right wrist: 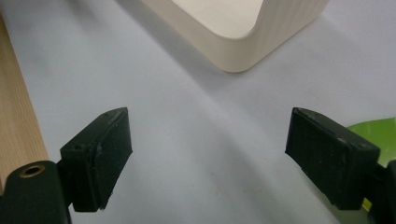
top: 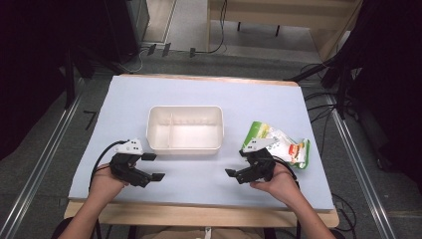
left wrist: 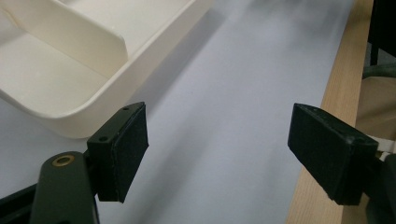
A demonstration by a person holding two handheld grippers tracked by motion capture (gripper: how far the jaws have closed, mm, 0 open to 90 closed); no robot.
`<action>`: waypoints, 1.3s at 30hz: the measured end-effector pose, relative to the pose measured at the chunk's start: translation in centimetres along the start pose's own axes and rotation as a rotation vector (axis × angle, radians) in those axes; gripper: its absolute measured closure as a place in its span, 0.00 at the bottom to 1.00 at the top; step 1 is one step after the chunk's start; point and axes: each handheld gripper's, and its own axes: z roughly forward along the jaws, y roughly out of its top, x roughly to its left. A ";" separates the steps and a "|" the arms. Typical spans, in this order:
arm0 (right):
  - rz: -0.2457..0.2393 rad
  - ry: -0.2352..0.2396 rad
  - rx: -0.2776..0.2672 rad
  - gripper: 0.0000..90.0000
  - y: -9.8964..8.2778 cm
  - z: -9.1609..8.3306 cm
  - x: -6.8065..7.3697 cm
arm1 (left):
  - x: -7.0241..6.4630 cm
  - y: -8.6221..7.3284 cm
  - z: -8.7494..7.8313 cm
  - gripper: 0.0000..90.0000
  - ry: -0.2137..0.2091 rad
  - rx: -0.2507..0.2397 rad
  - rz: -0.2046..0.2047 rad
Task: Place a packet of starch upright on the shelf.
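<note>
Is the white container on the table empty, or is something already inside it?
Empty: the white container shows only its bare floor and divider.

Between the left tool (top: pixel 153 167) and the right tool (top: pixel 233 174) the table (top: pixel 199 181) lies bare, so either could pass across the near strip unhindered; each tool's jaws stand wide apart with nothing between them. Ahead, the white tray (top: pixel 185 145) blocks the middle, its near wall just beyond the left tool; the green and white bag (top: pixel 286 144) lies right behind the right tool, closing off that side, while the far table past the tray is open.
</note>
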 end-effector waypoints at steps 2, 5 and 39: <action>-0.014 0.025 -0.001 0.17 0.0 -0.3 -0.1 | 0.1 0.0 0.0 0.23 -0.004 -0.005 0.000; -0.009 0.028 0.001 0.18 0.1 -0.6 -0.2 | 0.2 -0.1 -0.1 0.23 -0.003 -0.006 -0.008; 0.071 -0.067 -0.062 0.45 -2.1 -5.0 -2.6 | 0.1 0.4 -0.1 0.23 -0.018 -0.026 0.003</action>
